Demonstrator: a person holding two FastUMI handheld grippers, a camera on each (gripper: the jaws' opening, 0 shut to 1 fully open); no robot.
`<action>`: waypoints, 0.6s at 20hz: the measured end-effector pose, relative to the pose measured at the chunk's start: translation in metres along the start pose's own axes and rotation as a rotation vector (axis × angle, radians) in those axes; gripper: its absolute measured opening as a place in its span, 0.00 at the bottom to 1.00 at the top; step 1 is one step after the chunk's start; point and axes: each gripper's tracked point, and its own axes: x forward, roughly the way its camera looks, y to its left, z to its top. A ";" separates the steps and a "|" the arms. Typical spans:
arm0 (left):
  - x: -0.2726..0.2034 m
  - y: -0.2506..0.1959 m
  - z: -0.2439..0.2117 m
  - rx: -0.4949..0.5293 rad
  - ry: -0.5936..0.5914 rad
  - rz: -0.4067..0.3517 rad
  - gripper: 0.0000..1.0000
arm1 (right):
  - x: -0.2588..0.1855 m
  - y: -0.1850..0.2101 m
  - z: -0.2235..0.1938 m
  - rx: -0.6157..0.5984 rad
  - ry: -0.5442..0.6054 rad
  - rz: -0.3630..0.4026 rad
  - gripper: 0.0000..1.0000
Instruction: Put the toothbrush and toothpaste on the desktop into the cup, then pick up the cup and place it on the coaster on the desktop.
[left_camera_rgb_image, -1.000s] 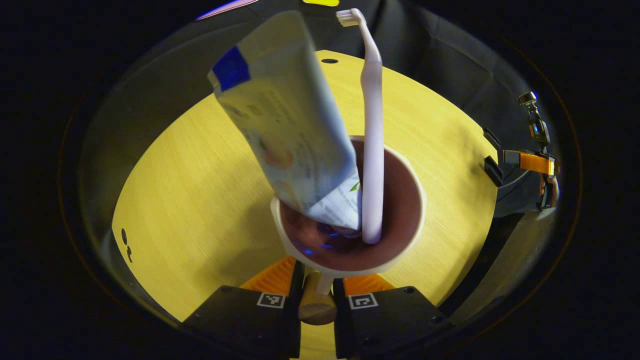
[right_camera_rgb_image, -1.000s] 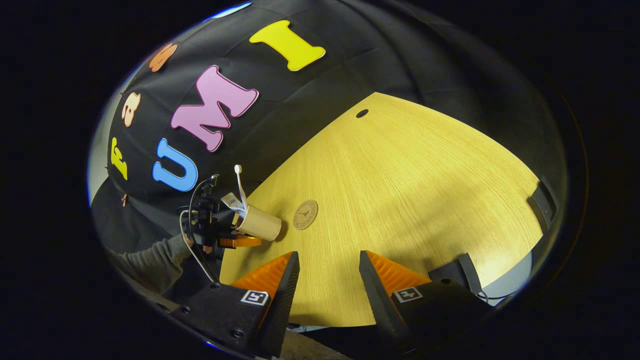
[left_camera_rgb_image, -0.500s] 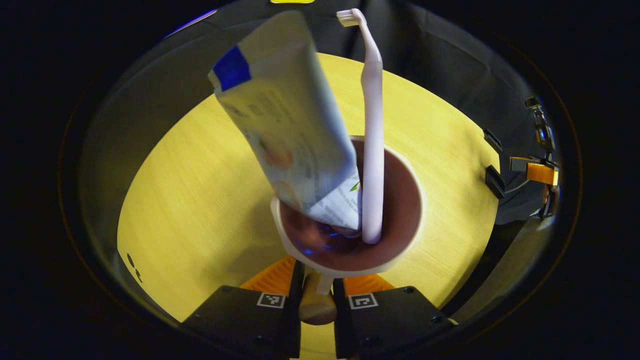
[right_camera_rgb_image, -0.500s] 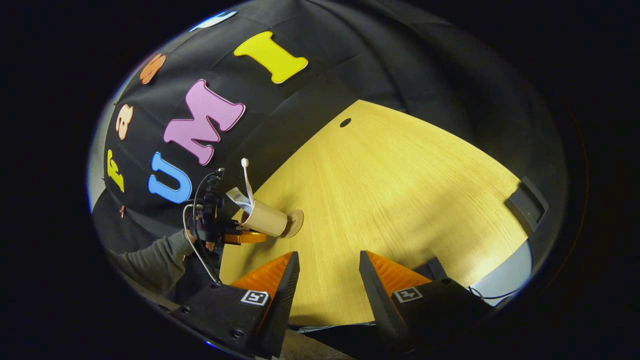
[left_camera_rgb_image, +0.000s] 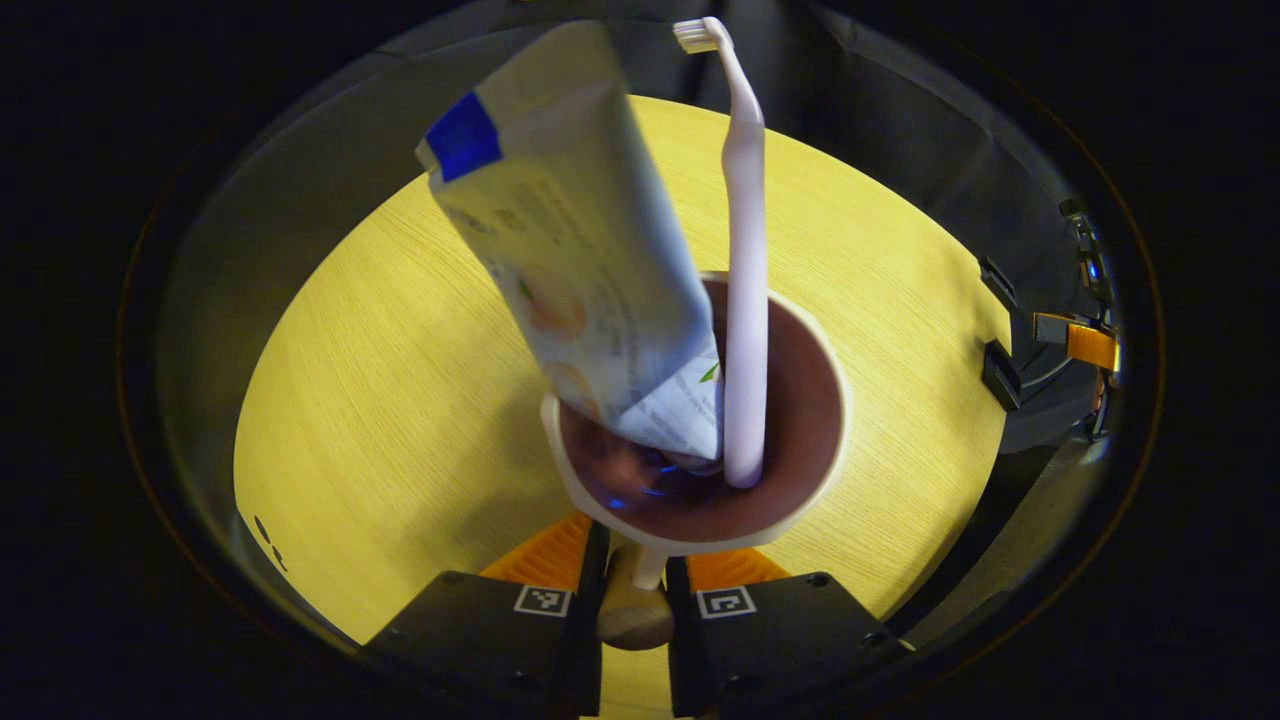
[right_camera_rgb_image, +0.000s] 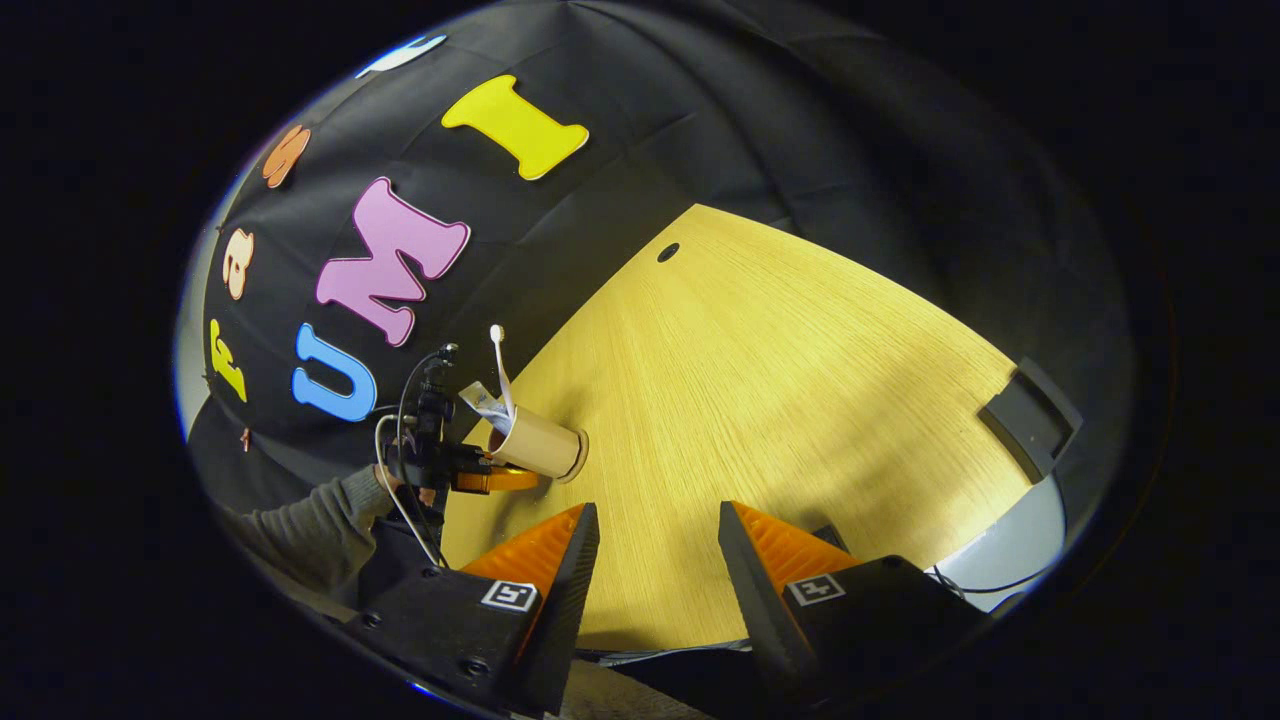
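Observation:
A beige cup (left_camera_rgb_image: 800, 400) with a brown inside holds a white toothpaste tube (left_camera_rgb_image: 570, 250) and a pale toothbrush (left_camera_rgb_image: 745, 300), both standing up out of it. My left gripper (left_camera_rgb_image: 635, 560) is shut on the cup's wooden handle (left_camera_rgb_image: 632, 615). In the right gripper view the same cup (right_camera_rgb_image: 540, 447) sits at the table's left edge, carried by the left gripper (right_camera_rgb_image: 470, 480). The coaster is hidden by the cup's base there, and I cannot tell if they touch. My right gripper (right_camera_rgb_image: 658, 530) is open over the near table edge with nothing between its fingers.
The yellow wooden table (right_camera_rgb_image: 800, 380) has a small dark hole (right_camera_rgb_image: 668, 252) near its far side. Black blocks sit at its right edge (right_camera_rgb_image: 1030, 420) (left_camera_rgb_image: 1000, 375). A grey sleeve (right_camera_rgb_image: 310, 520) reaches in from the lower left.
The left gripper has carried the cup rightward across the table; the round coaster, visible beside the cup before, is now covered by its base. The right gripper stayed open, its view drifting slightly.

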 end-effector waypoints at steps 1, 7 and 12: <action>0.001 -0.004 0.002 -0.003 0.004 0.003 0.31 | -0.001 -0.002 0.001 0.001 0.002 -0.001 0.75; 0.008 -0.012 0.027 -0.019 0.014 -0.013 0.39 | 0.001 -0.007 0.003 0.009 0.011 0.000 0.75; -0.024 -0.023 0.026 -0.025 -0.023 -0.030 0.72 | 0.006 -0.002 0.004 0.010 0.021 0.008 0.75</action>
